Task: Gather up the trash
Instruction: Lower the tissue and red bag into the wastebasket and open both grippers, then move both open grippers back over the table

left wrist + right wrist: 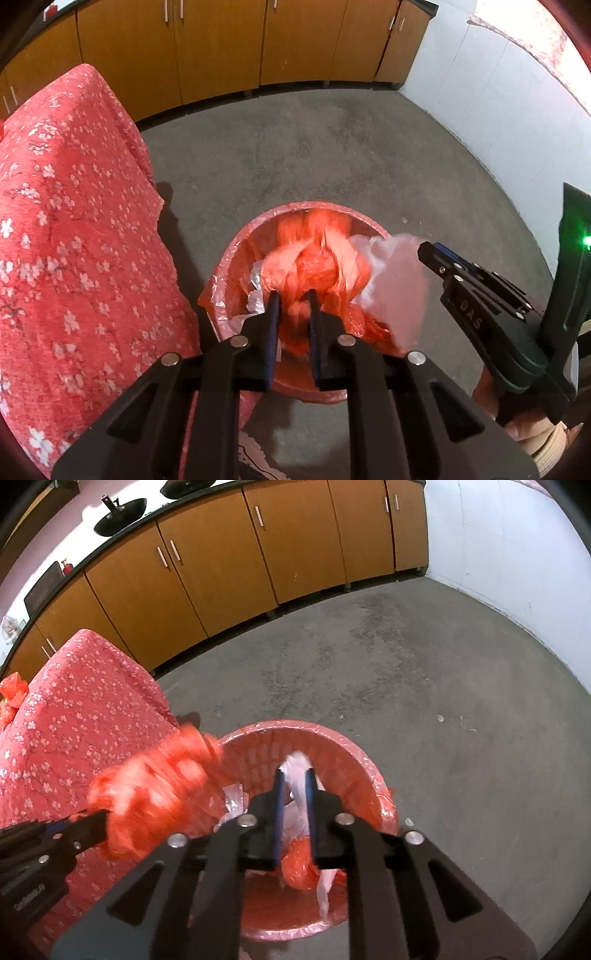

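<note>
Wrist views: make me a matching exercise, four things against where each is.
Things:
1 orange bag
2 white bag
3 cloth
4 cabinets

Places:
A along the far wall
B between the fingers of the right gripper
C between the fingers of the left gripper
D draped left of the bin

Pairs: 1-C, 2-B, 3-D, 4-A

My two fisheye views were evenly lit but dim — cabinets (229, 565) bowed at the edges, corners vignetted dark. The red bag (155, 794) smeared with motion blur — window glare upper right.
</note>
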`<state>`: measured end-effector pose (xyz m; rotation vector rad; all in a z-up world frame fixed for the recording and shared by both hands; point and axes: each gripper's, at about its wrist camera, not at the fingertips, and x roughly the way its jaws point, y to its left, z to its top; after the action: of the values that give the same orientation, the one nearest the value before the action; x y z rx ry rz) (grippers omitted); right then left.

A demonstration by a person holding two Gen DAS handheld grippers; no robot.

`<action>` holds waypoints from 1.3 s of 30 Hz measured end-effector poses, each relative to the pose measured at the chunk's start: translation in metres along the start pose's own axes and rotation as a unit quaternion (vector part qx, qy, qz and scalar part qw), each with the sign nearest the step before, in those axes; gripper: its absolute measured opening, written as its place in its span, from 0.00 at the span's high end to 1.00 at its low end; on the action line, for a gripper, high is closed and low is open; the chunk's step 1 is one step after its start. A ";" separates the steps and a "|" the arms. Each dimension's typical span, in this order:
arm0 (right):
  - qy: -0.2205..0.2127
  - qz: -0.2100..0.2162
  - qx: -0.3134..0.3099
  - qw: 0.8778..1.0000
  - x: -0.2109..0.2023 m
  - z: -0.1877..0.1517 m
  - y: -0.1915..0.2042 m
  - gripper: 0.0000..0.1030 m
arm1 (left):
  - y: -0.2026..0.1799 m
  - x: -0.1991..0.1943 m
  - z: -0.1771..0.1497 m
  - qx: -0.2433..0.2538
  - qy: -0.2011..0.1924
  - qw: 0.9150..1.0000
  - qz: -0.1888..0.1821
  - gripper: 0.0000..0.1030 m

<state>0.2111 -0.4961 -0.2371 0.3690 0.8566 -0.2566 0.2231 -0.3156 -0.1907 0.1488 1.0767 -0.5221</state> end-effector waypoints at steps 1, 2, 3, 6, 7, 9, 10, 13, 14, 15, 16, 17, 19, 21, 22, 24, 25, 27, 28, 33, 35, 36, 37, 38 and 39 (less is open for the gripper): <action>-0.001 0.000 0.001 1.000 0.000 -0.001 -0.001 0.81 | 0.000 0.000 0.000 -0.002 -0.001 1.000 -0.002 0.84; -0.003 -0.001 0.003 1.000 -0.001 -0.001 -0.002 0.80 | 0.000 0.001 0.000 -0.003 -0.001 1.000 -0.003 0.84; -0.004 -0.003 0.003 1.000 -0.002 -0.001 -0.003 0.79 | 0.001 0.001 0.001 -0.004 -0.002 1.000 -0.004 0.84; -0.005 -0.006 0.003 1.000 -0.005 -0.003 -0.003 0.78 | 0.004 -0.002 -0.001 -0.010 -0.005 1.000 -0.006 0.83; -0.005 -0.007 0.002 1.000 -0.006 -0.002 -0.004 0.78 | 0.006 -0.005 -0.001 -0.012 -0.006 1.000 -0.007 0.83; -0.007 -0.009 0.002 1.000 -0.008 -0.002 -0.003 0.77 | 0.012 -0.012 -0.001 -0.018 -0.014 1.000 -0.007 0.83; -0.008 -0.011 0.002 1.000 -0.010 -0.001 -0.003 0.77 | 0.014 -0.016 0.000 -0.019 -0.017 1.000 -0.008 0.83; -0.013 -0.011 0.002 1.000 -0.015 0.003 -0.001 0.74 | 0.024 -0.031 0.002 -0.026 -0.035 0.999 -0.009 0.75; -0.015 -0.011 0.001 1.000 -0.017 0.004 0.000 0.74 | 0.027 -0.037 0.002 -0.027 -0.042 0.999 -0.007 0.73; -0.016 -0.011 0.000 1.000 -0.019 0.005 0.002 0.74 | 0.031 -0.044 0.001 -0.029 -0.050 0.998 -0.005 0.72; -0.019 -0.010 -0.003 1.000 -0.021 0.007 0.005 0.74 | 0.034 -0.049 0.000 -0.031 -0.055 0.998 -0.004 0.72; -0.022 -0.009 -0.007 1.000 -0.024 0.009 0.009 0.73 | 0.040 -0.056 0.000 -0.034 -0.061 0.998 -0.002 0.72; -0.027 -0.006 -0.013 1.000 -0.029 0.012 0.017 0.72 | 0.050 -0.070 0.001 -0.039 -0.075 0.996 0.004 0.72; -0.034 -0.002 -0.021 0.999 -0.035 0.017 0.028 0.70 | 0.063 -0.089 -0.001 -0.040 -0.097 0.994 0.022 0.68; -0.038 0.002 -0.026 0.999 -0.039 0.020 0.036 0.70 | 0.069 -0.097 -0.002 -0.044 -0.105 0.993 0.027 0.65; -0.049 0.015 -0.037 0.998 -0.049 0.028 0.053 0.66 | 0.089 -0.116 -0.005 -0.059 -0.119 0.990 0.036 0.65; -0.056 0.020 -0.043 0.997 -0.055 0.031 0.062 0.64 | 0.098 -0.124 -0.006 -0.068 -0.123 0.989 0.040 0.64; -0.072 0.036 -0.060 0.995 -0.069 0.039 0.086 0.58 | 0.123 -0.144 -0.008 -0.083 -0.136 0.986 0.057 0.62; -0.079 0.043 -0.067 0.994 -0.075 0.042 0.096 0.55 | 0.134 -0.155 -0.010 -0.088 -0.145 0.983 0.071 0.59; -0.112 0.083 -0.111 0.984 -0.105 0.052 0.162 0.51 | 0.203 -0.202 -0.018 -0.114 -0.192 0.963 0.149 0.54; -0.120 0.094 -0.123 0.981 -0.112 0.053 0.186 0.50 | 0.232 -0.214 -0.021 -0.133 -0.201 0.955 0.175 0.53; -0.126 0.103 -0.129 0.978 -0.116 0.054 0.202 0.49 | 0.248 -0.219 -0.022 -0.142 -0.205 0.949 0.190 0.53; -0.129 0.110 -0.131 0.977 -0.119 0.053 0.211 0.47 | 0.260 -0.221 -0.023 -0.148 -0.206 0.946 0.200 0.52; -0.132 0.119 -0.132 0.975 -0.122 0.053 0.224 0.46 | 0.273 -0.223 -0.025 -0.158 -0.205 0.943 0.209 0.51; -0.134 0.128 -0.134 0.974 -0.124 0.053 0.237 0.45 | 0.283 -0.226 -0.029 -0.166 -0.203 0.941 0.213 0.49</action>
<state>0.2556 -0.2943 -0.0597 0.1838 0.5597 0.0492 0.2515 0.0164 -0.0458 -0.0270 0.6836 0.0291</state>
